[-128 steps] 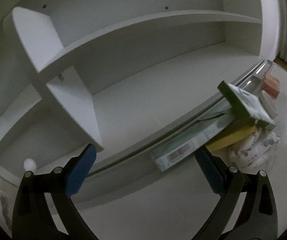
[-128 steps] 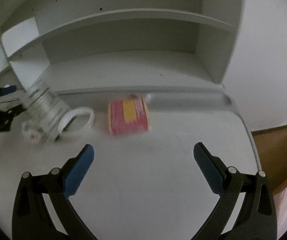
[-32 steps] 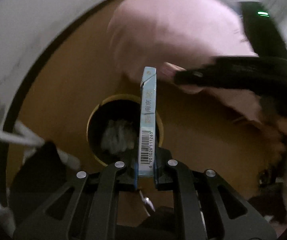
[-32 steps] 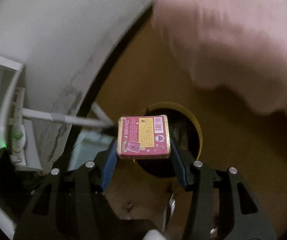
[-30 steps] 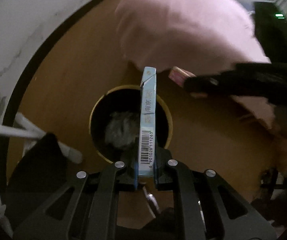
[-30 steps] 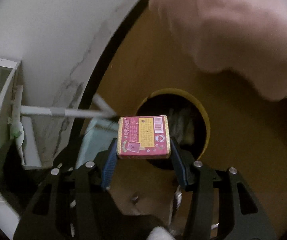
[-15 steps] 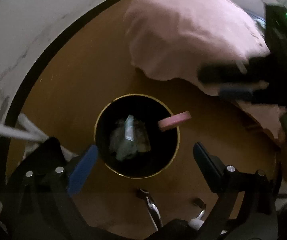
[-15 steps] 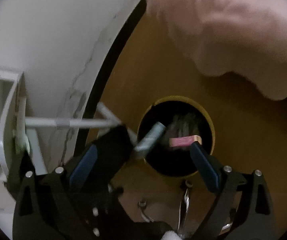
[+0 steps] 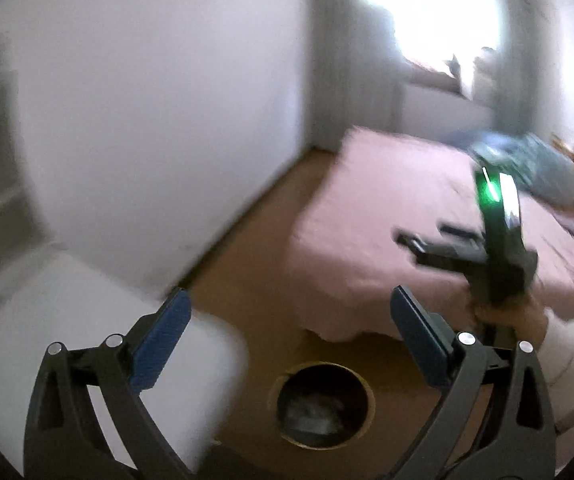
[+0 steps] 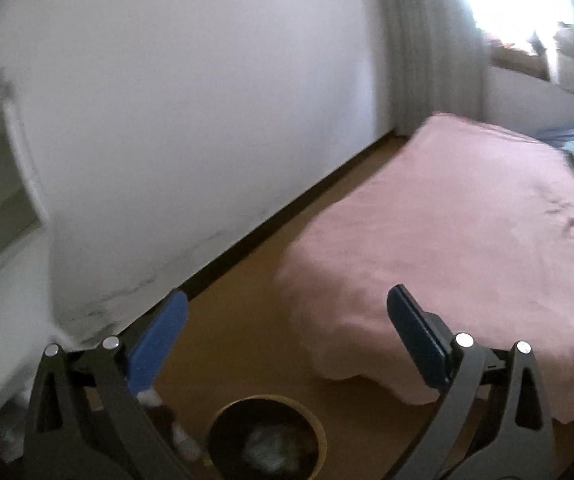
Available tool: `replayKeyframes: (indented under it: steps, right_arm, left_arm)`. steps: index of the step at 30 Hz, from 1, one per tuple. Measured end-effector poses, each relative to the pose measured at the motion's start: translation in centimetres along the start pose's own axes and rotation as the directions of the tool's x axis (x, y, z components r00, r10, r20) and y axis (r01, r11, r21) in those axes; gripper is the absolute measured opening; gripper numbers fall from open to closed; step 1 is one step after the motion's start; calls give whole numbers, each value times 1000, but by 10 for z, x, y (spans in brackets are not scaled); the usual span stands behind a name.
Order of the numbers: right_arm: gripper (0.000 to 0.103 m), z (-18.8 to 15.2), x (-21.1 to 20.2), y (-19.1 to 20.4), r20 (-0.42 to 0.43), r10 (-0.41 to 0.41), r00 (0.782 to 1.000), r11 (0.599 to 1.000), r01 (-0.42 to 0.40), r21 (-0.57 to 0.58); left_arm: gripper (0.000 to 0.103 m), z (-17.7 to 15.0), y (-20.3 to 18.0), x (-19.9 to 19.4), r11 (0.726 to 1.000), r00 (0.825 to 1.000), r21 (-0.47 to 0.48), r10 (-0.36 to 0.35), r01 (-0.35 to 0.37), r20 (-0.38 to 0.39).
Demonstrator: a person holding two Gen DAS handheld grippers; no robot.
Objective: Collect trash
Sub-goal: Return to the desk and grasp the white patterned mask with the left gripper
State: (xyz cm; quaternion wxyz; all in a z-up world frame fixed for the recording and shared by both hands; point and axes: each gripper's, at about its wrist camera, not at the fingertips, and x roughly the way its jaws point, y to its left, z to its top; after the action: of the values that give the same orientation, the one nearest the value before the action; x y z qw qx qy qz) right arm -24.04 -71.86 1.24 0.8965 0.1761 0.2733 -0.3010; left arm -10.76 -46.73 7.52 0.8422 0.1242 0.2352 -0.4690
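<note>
A round black trash bin with a gold rim [image 9: 323,406] stands on the wooden floor, low in the left wrist view, with crumpled trash inside. It also shows at the bottom of the right wrist view [image 10: 265,438]. My left gripper [image 9: 287,336] is open and empty, raised above the bin. My right gripper [image 10: 287,334] is open and empty too, above and beyond the bin. The right gripper's body with a green light [image 9: 495,240] shows in the left wrist view, held in a hand at the right.
A bed with a pink cover [image 10: 467,240] fills the right side. A white wall [image 10: 187,100] with a dark skirting runs along the left. A white desk surface [image 9: 87,340] lies at the lower left. A bright window [image 9: 435,12] is at the far end.
Both grippers have tilted up and away from the bin, which now sits low in both views. The boxes they dropped half a second ago lie out of sight in the bin.
</note>
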Motion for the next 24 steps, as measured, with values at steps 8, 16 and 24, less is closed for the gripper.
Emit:
replayKeyframes:
  steps: [8,16,24]
  right_arm:
    - [97,27,24,151,-81,305,949,945,-312,-96]
    - [97,11,38,303,-197,476,857,824,-513,-241]
    - [96,-3,44,342,-244,470,848,805,-525,-276]
  left_arm:
    - [96,-66,195,-86,838,883,-280,437,-469,-172]
    - [88,-135,342,-116,665,845,-522,394,-534,-362]
    - [59,-128,397,-70,704,870,-523,310,-481,-383]
